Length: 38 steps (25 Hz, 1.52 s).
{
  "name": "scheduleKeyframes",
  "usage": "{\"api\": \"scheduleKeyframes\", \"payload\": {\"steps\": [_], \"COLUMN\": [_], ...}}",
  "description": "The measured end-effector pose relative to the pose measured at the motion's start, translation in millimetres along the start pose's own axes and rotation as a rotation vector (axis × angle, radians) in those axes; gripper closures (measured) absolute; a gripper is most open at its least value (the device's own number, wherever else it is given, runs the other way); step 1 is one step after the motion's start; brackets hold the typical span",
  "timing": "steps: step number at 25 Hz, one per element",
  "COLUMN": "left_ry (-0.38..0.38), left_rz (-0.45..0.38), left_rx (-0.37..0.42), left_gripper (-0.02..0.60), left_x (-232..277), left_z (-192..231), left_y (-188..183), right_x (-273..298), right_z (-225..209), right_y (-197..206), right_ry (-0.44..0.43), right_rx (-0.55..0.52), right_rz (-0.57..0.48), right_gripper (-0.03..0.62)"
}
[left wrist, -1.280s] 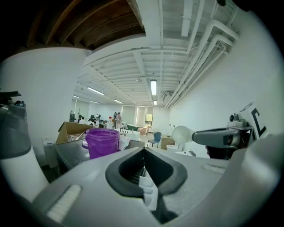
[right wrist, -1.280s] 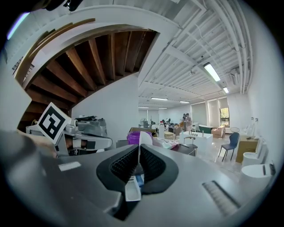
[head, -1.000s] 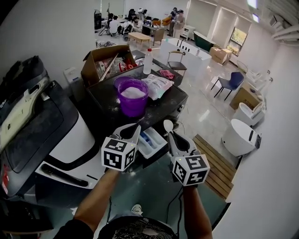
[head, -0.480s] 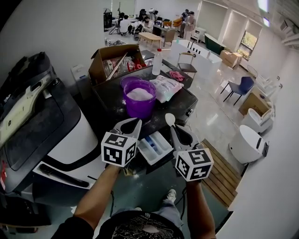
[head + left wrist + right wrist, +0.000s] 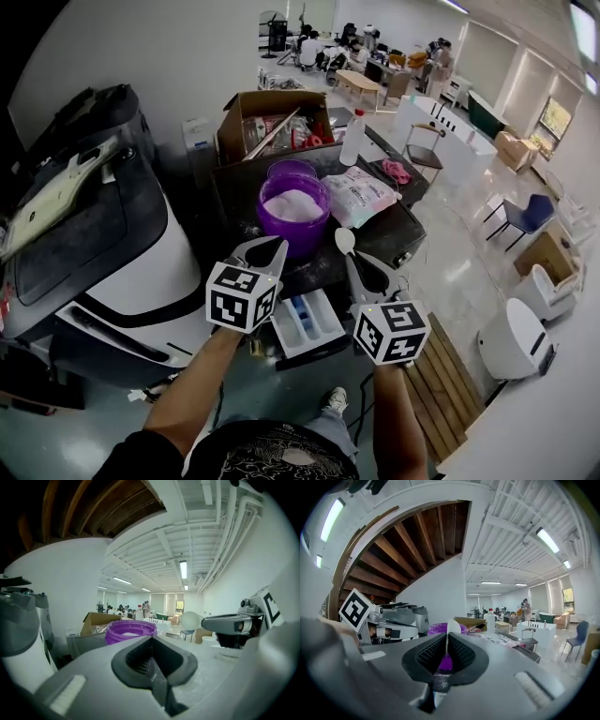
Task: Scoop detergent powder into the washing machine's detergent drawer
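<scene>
- The right gripper (image 5: 362,272) was clamped on a white spoon (image 5: 345,244), upright just beside the purple bucket (image 5: 293,211) of powder.
- The left gripper (image 5: 263,253), jaws together and empty, was near that bucket; the detergent drawer (image 5: 305,323) was open below it.
- The spoon was probably light, stiff and slick: best pinched by the handle.

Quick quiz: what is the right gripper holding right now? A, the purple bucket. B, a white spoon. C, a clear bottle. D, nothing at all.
B: the right gripper has its jaws closed on the thin handle of a white spoon, whose bowl sticks up beyond them.
</scene>
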<state>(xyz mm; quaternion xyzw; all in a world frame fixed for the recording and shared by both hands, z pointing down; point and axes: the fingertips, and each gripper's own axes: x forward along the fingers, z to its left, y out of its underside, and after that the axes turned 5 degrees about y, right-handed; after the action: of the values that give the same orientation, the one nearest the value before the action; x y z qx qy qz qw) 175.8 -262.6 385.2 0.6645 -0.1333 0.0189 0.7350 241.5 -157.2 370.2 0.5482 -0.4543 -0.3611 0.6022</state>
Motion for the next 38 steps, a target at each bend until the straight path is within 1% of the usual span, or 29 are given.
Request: {"api": "scheduleKeyframes", "payload": {"steps": [3, 6, 11, 18, 25, 32, 38], "left_ry": [-0.051, -0.114, -0.2, -0.317, -0.427, -0.497, -0.527], "left_rz": [0.013, 0.008, 0.005, 0.004, 0.0, 0.004, 0.016], "left_rx": [0.0, -0.015, -0.038, -0.067, -0.091, -0.096, -0.104], "left_gripper": [0.581, 0.581, 0.581, 0.581, 0.581, 0.581, 0.581], "left_x": [12.4, 18.3, 26.2, 25.6, 15.1, 11.2, 2.5], "left_z": [0.1, 6.5, 12.7, 23.8, 35.2, 36.0, 41.3], "left_y": [-5.6, -13.0, -19.2, -18.4, -15.7, -15.1, -12.8], "right_x": [15.6, 29.8, 49.2, 74.7, 96.0, 114.2, 138.8], "right_z": [-15.4, -23.1, -35.7, -38.1, -29.9, -24.3, -18.1], "right_y": [-2.6, -7.2, -14.6, -18.0, -23.1, -18.4, -19.1], "right_ry": [-0.055, -0.121, -0.208, -0.327, -0.446, -0.554, -0.608], "right_rx": [0.002, -0.007, -0.024, -0.054, -0.095, -0.162, -0.256], "right_rz": [0.012, 0.02, 0.034, 0.05, 0.062, 0.116, 0.197], "right_gripper": [0.557, 0.557, 0.557, 0.557, 0.557, 0.557, 0.557]}}
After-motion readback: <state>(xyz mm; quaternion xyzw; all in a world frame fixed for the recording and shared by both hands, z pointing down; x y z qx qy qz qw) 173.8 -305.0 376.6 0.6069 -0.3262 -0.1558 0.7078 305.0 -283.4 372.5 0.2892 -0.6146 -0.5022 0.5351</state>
